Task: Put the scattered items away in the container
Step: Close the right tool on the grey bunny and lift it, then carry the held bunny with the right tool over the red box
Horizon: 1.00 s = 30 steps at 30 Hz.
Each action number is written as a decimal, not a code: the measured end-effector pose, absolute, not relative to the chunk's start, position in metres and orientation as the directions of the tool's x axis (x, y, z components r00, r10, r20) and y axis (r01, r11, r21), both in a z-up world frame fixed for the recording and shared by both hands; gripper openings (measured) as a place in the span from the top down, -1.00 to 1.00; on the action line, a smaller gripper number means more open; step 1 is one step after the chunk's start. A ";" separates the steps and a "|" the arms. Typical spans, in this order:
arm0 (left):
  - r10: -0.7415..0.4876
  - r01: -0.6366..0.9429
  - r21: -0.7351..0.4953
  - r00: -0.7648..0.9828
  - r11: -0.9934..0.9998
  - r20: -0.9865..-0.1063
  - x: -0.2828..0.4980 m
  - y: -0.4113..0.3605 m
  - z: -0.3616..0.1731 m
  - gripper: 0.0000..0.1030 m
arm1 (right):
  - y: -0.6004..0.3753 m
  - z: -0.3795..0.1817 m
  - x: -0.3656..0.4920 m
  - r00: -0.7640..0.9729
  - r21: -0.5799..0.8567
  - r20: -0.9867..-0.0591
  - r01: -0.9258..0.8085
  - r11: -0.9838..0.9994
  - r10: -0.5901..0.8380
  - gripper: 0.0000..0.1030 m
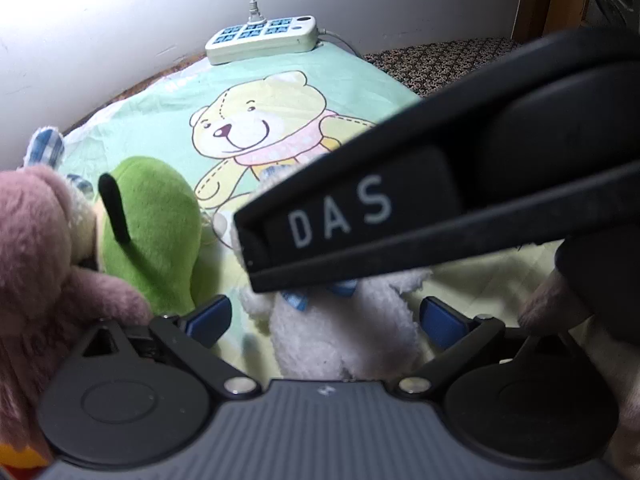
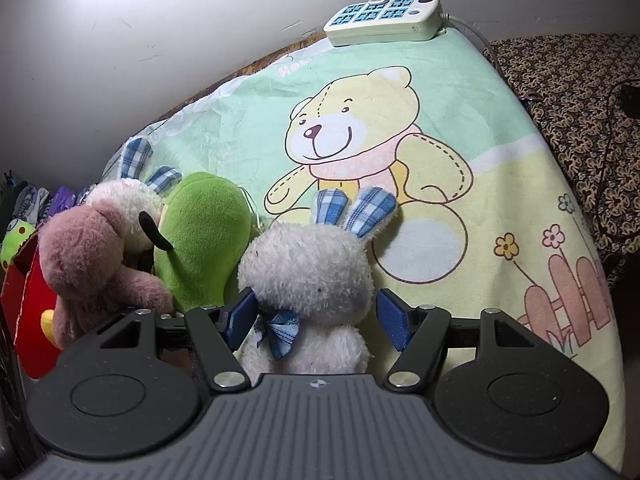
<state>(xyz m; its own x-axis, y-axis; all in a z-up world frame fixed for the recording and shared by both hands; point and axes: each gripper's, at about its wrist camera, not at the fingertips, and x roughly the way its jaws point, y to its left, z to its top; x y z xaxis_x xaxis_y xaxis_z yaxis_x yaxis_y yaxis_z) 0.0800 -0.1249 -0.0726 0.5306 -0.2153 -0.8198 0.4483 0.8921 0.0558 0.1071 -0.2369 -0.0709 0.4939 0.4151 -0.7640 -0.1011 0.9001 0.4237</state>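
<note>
Our right gripper (image 2: 314, 318) has its blue pads spread wide on either side of the white rabbit (image 2: 310, 276), at its neck, not yet pressing it. Our left gripper (image 1: 324, 320) is apart too, straddling the same rabbit's body, with the right tool crossing above it. The rabbit sits on the bear-print sheet (image 2: 460, 120), just beside the green toy (image 2: 200, 240) and the pink toy (image 2: 84, 256); a power strip (image 2: 384, 20) lies at the far edge. We judge this the grasping step: next the pads should close on the rabbit, then carry it to the container, likely the red box (image 2: 28, 312) at left.
</note>
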 end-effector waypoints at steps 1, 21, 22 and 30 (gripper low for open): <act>-0.218 0.452 0.058 0.534 0.890 -0.817 0.082 -0.125 -0.073 -0.90 | -0.237 -0.073 0.109 0.484 0.434 -0.764 -0.103 0.895 0.426 -0.33; -0.361 0.558 -0.029 0.496 0.830 -0.790 0.056 -0.132 -0.055 -0.15 | -0.257 -0.047 0.081 0.500 0.473 -0.751 -0.049 0.880 0.432 0.02; -0.369 0.560 -0.030 0.503 0.828 -0.781 0.052 -0.130 -0.049 -0.15 | -0.257 -0.041 0.077 0.512 0.474 -0.744 -0.051 0.879 0.431 0.02; -0.401 0.535 -0.016 0.613 0.845 -0.681 0.011 -0.098 0.007 -0.14 | -0.237 0.020 0.047 0.618 0.473 -0.649 -0.129 0.872 0.444 0.01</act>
